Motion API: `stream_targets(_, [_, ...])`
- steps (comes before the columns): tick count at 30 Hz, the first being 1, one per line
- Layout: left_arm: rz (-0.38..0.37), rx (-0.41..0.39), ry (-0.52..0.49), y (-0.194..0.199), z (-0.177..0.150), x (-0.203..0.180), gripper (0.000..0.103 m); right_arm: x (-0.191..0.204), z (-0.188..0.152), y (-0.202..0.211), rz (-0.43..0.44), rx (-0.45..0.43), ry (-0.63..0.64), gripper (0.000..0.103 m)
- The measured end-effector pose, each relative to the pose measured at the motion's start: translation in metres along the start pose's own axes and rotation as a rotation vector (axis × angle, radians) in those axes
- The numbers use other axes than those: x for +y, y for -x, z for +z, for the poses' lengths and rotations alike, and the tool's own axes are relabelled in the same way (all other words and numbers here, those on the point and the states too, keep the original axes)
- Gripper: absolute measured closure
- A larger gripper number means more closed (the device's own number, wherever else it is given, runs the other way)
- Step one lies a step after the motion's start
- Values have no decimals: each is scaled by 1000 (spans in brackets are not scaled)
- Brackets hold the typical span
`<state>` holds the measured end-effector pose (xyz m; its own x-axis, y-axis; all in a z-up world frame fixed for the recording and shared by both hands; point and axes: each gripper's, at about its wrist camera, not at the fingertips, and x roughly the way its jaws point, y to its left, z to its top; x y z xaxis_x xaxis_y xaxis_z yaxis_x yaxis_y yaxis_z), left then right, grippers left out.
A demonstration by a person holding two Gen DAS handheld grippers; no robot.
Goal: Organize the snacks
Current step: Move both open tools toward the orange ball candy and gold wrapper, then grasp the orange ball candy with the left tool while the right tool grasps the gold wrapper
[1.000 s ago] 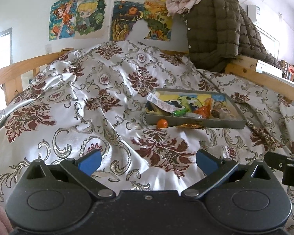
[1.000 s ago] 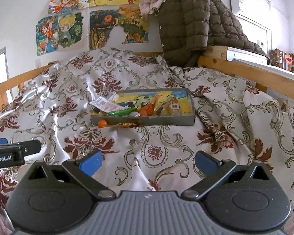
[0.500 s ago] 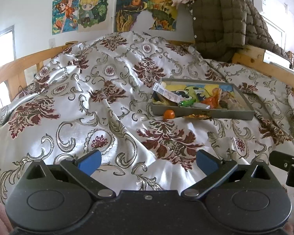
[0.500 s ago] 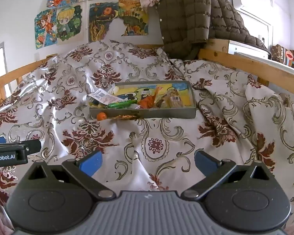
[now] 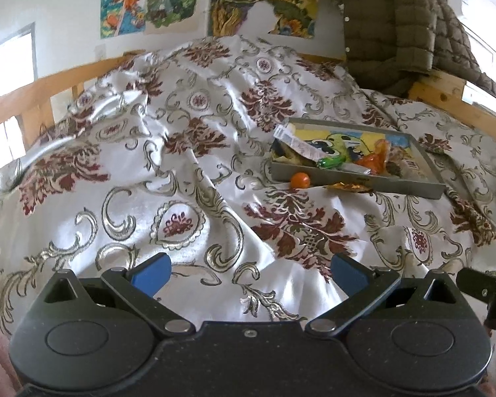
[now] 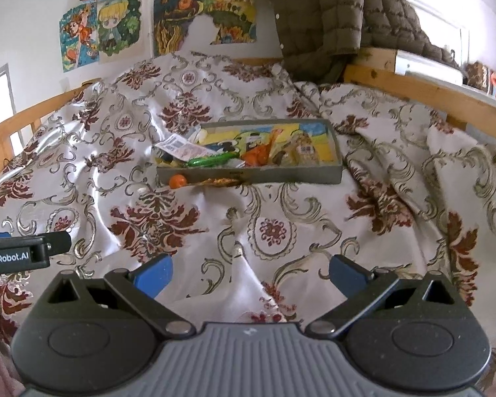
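Plenty of open floral satin bedspread (image 6: 248, 225) between both wide-open grippers and the shallow grey tray (image 6: 281, 173). Only a small orange ball (image 6: 177, 181) and a crinkly gold wrapper (image 6: 220, 182) sit against its near wall; rumpled folds crowd its right side.

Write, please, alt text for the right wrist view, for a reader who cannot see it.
The open right tool hangs over a flowered bedspread, empty, facing a grey tray of snacks. An orange ball and a gold wrapper lie outside the tray's near wall.
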<state>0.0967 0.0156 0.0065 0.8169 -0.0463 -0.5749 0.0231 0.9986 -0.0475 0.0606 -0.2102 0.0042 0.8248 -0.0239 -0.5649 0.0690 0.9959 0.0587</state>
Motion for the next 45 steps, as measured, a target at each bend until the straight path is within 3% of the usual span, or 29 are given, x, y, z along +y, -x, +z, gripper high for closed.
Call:
stream_targets(4, [-4, 36, 6, -10, 5, 2, 1, -2, 5, -8, 14, 31, -5, 0])
stream_targets(23, [34, 79, -155, -65, 41, -6, 1, -20, 35, -50, 18, 68, -13, 0])
stream_targets(37, [60, 109, -258, -125, 56, -19, 1, -9, 61, -117, 23, 52, 157, 0])
stream_targets(45, [28, 99, -270, -159, 61, -20, 1, 0, 58, -148, 27, 27, 201, 0])
